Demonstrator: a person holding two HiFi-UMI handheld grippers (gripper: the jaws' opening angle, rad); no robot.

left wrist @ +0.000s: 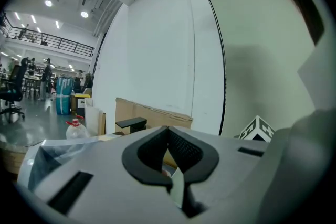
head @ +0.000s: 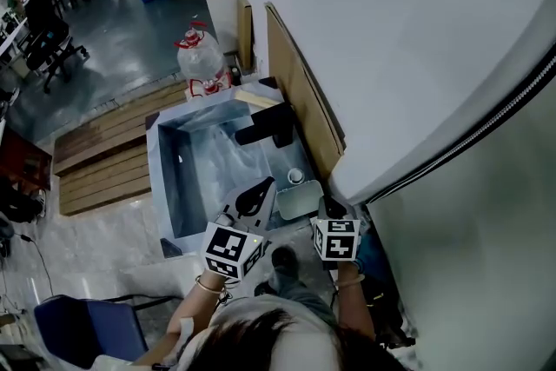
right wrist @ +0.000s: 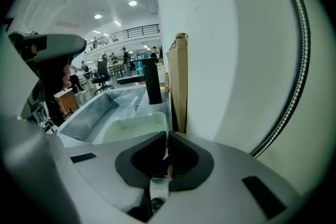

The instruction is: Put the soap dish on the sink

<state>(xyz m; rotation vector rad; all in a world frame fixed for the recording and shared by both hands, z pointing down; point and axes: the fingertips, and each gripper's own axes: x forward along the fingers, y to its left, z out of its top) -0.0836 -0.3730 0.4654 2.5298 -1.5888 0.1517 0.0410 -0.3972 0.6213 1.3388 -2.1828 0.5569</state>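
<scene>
Head view shows the steel sink (head: 169, 187) filling the middle, its basin lined with crinkled clear plastic film (head: 217, 159). A cardboard sheet (head: 300, 96) leans on the white wall along the sink's 3 o'clock side. At 12 o'clock, beyond the far rim, stands a clear bottle (head: 201, 58) with a red cap; what it holds cannot be made out. The black faucet (head: 268, 126) sits on the ledge at about 2 o'clock.

The soap dish (head: 297, 202), pale green and see-through, is at the sink's 5 o'clock corner, over the ledge beside the cardboard. Whether it rests there or hangs just above is not clear. A small white round piece (head: 296, 176) lies on the ledge just past the dish, toward the faucet.

Your right gripper (right wrist: 166, 153) has its jaws pinched on the dish's near rim. Your left gripper (left wrist: 168, 131), at 6 o'clock over the basin's near end, has its jaws closed tip to tip with nothing in them.
</scene>
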